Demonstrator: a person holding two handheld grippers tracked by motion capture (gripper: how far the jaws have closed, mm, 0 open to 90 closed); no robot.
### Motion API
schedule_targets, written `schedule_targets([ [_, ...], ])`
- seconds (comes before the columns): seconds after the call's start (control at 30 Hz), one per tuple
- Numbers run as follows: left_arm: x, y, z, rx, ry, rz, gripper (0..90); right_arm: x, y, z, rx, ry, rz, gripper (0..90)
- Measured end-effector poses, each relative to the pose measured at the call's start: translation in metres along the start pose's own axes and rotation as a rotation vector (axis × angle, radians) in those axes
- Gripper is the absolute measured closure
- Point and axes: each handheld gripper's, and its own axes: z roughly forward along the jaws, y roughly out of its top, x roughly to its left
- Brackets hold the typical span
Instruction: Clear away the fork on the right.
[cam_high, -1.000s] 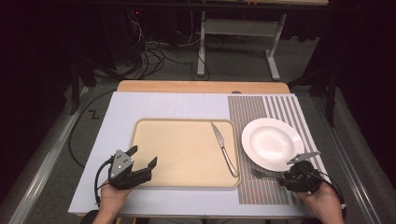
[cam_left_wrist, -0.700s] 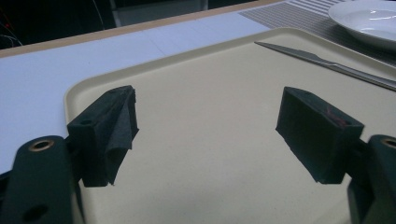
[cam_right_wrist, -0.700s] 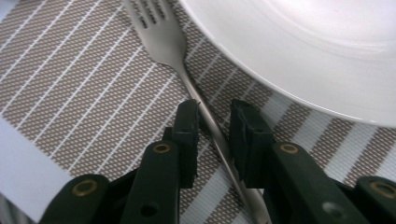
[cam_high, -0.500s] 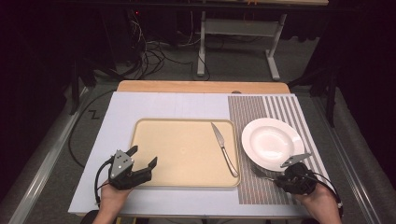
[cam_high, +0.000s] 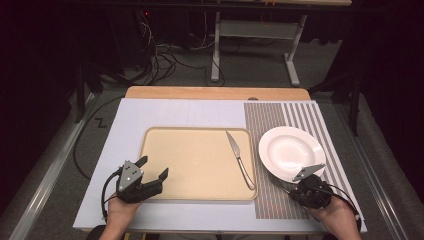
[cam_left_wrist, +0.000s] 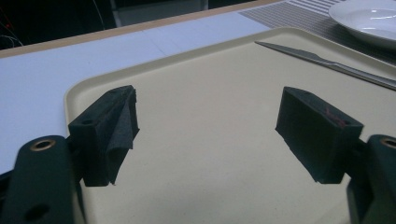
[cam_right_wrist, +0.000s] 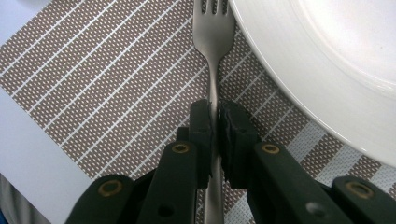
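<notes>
Since the earlier frames, the right gripper (cam_right_wrist: 215, 116) has been drawn nearer the plate (cam_right_wrist: 327, 60), its jaws just closing; the fork (cam_right_wrist: 214, 42) is now pinched by its handle, flat on the mat (cam_right_wrist: 93, 84) just beside the plate, apparently for lifting. The left gripper (cam_left_wrist: 205, 126) is held open over the tray (cam_left_wrist: 205, 93), knife (cam_left_wrist: 327, 63) untouched.

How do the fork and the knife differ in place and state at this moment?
The fork lies on the striped placemat beside the white plate; the knife lies on the beige tray. The right gripper is shut on the fork's handle; the knife is untouched, with the open left gripper apart from it. Both are silver metal cutlery.
</notes>
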Motion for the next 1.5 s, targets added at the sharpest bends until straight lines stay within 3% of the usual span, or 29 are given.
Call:
schedule_targets([
  [0.23, 0.0, 0.0, 0.0, 0.0, -0.001, 0.0, 21.8, 0.003, 0.002, 0.0, 0.006, -0.016, -0.026, 85.6],
  [0.53, 0.0, 0.0, 0.0, -0.002, -0.001, -0.001, 21.9, 0.01, 0.01, -0.001, -0.06, -0.032, -0.079, 85.9],
  [1.0, 0.002, 0.0, -0.001, -0.006, 0.016, -0.006, 21.9, 0.018, 0.018, -0.009, -0.108, 0.016, -0.074, 85.9],
  [1.5, 0.003, 0.0, -0.002, -0.007, 0.02, -0.006, 21.8, 0.033, 0.066, -0.013, -0.126, 0.055, -0.125, 85.9],
])
